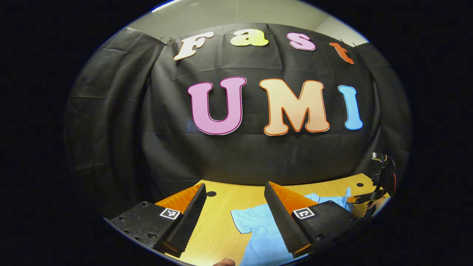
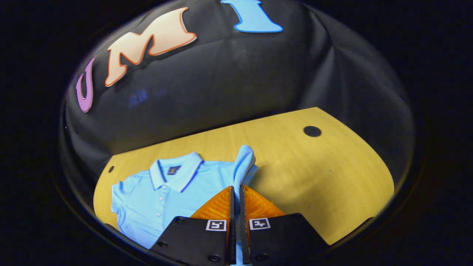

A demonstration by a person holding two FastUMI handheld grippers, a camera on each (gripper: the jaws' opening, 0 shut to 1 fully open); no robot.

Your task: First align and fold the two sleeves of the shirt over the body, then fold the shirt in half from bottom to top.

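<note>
The wooden table had plenty of bare surface on the right half of the right gripper view, running out to its curved edge and past a dark round hole near the upper right. The light blue shirt lay flat in the lower left of that view, collar toward the booth's black wall, its near sleeve edge close to the table's left rim.

In the left gripper view the shirt sat at bottom centre, partly covered by the gripper's own finger and cut off by the lower edge. Something pale at the very bottom centre was possibly a fingertip, too cropped to be sure.

The right gripper was clenched on a sleeve, both fingers pressing the fabric, which rose above the tips in an upright fold. At the far right of the left gripper view, this gripper appeared small and dim beside lifted cloth.

The left gripper stood spread wide, released, holding nothing, hovering above the table with bare wood between its fingers.
</note>
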